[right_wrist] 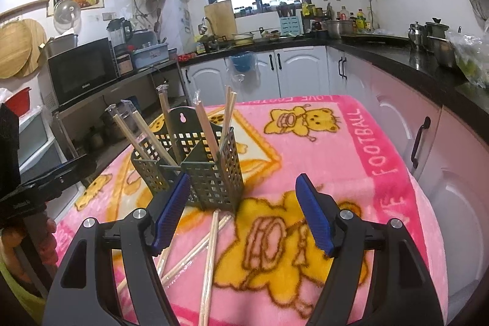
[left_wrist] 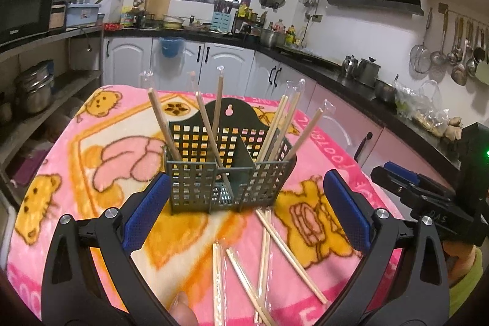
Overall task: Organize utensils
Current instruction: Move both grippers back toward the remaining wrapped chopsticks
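Observation:
A dark green slotted utensil holder (left_wrist: 227, 170) (right_wrist: 195, 173) stands on the pink bear blanket (left_wrist: 91, 161) (right_wrist: 351, 142). Several wrapped chopstick pairs (left_wrist: 207, 124) (right_wrist: 201, 124) lean upright in its compartments. More wrapped chopsticks (left_wrist: 266, 255) (right_wrist: 211, 258) lie loose on the blanket in front of it. My left gripper (left_wrist: 244, 200) is open, its blue pads (left_wrist: 146, 210) flanking the holder's front, nothing between them. My right gripper (right_wrist: 241, 203) is open too, empty, just right of the holder and above the loose chopsticks. The right gripper's body (left_wrist: 428, 197) shows in the left wrist view.
The blanket covers a small table, with white and pink cabinets (right_wrist: 397, 118) close on the right and a shelf with a microwave (right_wrist: 82, 72) on the left. A person's fingers (right_wrist: 45, 237) hold the other gripper's handle at the left edge.

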Available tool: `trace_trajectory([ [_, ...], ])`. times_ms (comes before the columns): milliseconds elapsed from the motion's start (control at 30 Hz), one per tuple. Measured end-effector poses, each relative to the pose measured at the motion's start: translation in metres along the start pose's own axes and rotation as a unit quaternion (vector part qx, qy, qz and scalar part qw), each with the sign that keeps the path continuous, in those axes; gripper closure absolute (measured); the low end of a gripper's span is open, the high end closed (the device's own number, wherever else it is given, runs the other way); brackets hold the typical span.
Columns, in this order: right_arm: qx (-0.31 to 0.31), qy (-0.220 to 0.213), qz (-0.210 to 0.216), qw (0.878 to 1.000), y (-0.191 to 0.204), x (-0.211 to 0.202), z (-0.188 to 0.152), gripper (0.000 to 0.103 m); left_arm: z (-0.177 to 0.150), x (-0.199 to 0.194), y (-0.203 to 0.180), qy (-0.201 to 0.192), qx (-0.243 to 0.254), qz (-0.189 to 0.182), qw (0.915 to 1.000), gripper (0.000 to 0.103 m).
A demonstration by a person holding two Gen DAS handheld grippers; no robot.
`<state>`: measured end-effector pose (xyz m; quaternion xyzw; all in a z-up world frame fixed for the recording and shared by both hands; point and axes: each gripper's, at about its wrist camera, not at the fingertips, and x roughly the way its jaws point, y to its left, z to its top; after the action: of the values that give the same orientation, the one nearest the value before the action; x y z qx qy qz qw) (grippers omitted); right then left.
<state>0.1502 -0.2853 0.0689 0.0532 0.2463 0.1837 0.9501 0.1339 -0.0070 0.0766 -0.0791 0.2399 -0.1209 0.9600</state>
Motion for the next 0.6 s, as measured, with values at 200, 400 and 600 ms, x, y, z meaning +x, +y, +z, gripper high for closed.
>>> trace_trajectory([
  [200,0.001,0.004,0.0,1.0,-0.002,-0.004,-0.008,0.034,-0.007,0.0,-0.001,0.006,0.0,0.001,1.0,0.011],
  [400,-0.004,0.014,0.0,1.0,-0.001,-0.005,-0.015,0.034,-0.012,-0.002,-0.001,0.012,-0.001,0.004,0.9999,0.011],
  [600,-0.009,0.025,0.0,1.0,0.002,-0.004,-0.022,0.034,-0.019,-0.005,0.003,0.019,-0.004,0.014,0.9997,0.011],
])
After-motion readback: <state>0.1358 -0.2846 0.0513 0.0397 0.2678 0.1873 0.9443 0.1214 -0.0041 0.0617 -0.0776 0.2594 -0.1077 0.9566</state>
